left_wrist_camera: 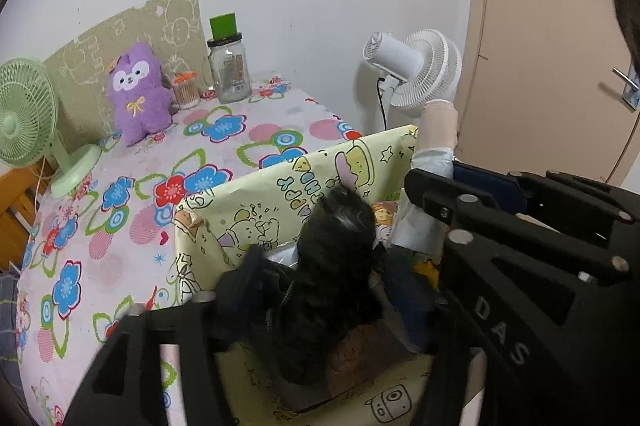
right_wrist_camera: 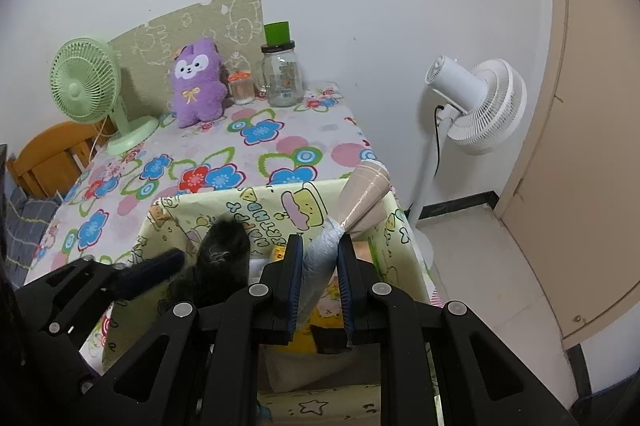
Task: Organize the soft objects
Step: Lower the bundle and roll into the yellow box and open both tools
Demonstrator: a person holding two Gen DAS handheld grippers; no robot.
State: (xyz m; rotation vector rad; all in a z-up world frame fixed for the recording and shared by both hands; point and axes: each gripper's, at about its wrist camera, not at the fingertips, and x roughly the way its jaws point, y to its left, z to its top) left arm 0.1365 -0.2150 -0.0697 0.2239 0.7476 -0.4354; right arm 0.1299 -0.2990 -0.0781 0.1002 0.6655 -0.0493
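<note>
A yellow cartoon-print box (left_wrist_camera: 256, 214) (right_wrist_camera: 280, 210) stands on the table's near edge. My left gripper (left_wrist_camera: 320, 310) is over the box, its jaws spread around a black fluffy item (left_wrist_camera: 336, 266) that stands up inside; it also shows in the right wrist view (right_wrist_camera: 224, 250). My right gripper (right_wrist_camera: 318, 262) is shut on a wrapped soft bundle, light blue below (right_wrist_camera: 320, 258) and beige at its top (right_wrist_camera: 366, 194), above the box's right side. That bundle shows in the left wrist view (left_wrist_camera: 438, 130). A purple plush toy (left_wrist_camera: 138, 94) (right_wrist_camera: 196, 82) sits at the table's back.
A flowered cloth covers the table (left_wrist_camera: 132, 226) (right_wrist_camera: 256, 142). A green desk fan (left_wrist_camera: 24, 122) (right_wrist_camera: 88, 82) stands at the back left. A glass jar (left_wrist_camera: 230, 74) (right_wrist_camera: 282, 74) with a green lid and a small container (left_wrist_camera: 186, 90) stand beside the plush. A white floor fan (left_wrist_camera: 424, 74) (right_wrist_camera: 480, 106) and a door (left_wrist_camera: 552, 46) are on the right.
</note>
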